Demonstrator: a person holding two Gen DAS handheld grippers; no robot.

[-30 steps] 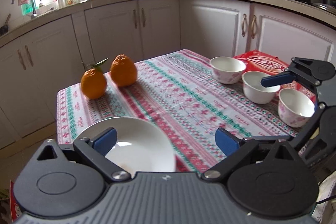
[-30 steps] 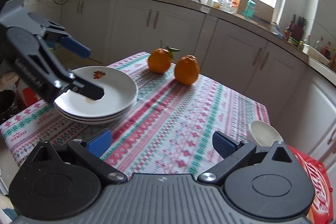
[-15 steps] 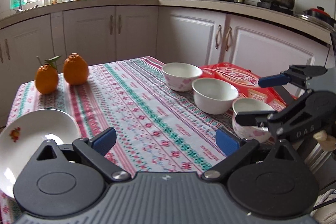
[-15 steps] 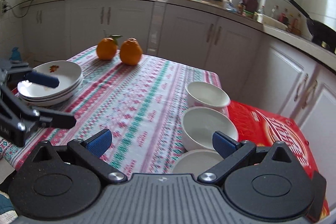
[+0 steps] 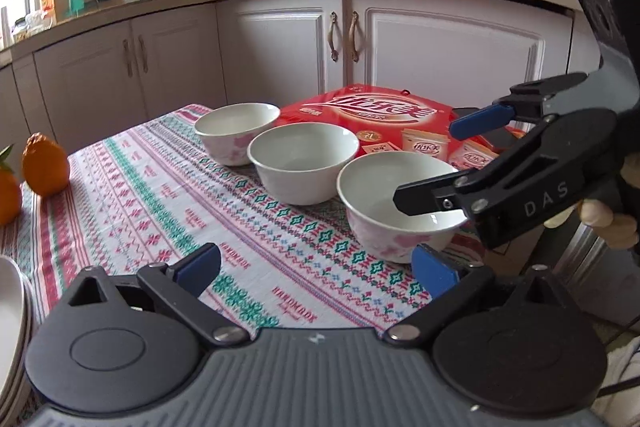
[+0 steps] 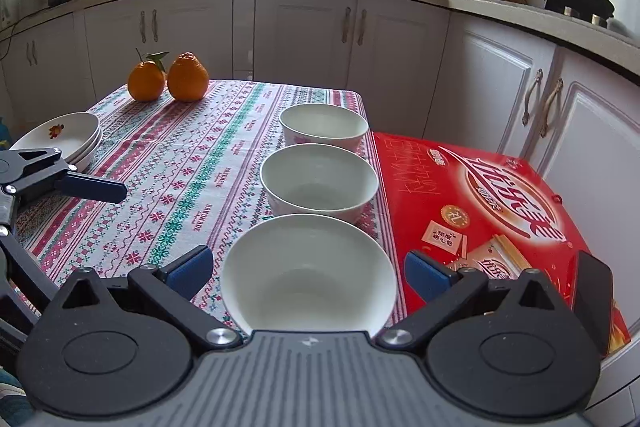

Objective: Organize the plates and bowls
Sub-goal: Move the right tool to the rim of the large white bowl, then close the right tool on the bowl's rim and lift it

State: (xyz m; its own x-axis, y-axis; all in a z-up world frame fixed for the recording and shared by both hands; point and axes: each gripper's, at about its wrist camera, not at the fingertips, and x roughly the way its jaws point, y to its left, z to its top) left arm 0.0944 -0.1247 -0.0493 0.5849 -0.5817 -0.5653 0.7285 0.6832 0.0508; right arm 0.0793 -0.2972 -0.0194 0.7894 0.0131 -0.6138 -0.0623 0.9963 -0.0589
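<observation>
Right gripper [image 6: 308, 269] — now astride nearest bowl [image 6: 310, 275]

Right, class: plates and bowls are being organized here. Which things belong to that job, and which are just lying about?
Job: three bowls; stack of plates.

Lying about: two oranges; red box; black phone.

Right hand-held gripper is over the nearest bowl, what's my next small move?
Probably lower the right hand-held gripper and close on the nearest bowl's rim. It is open, one finger reaching over the bowl, and the plates are already stacked, while three bowls sit separately in a row.
</observation>
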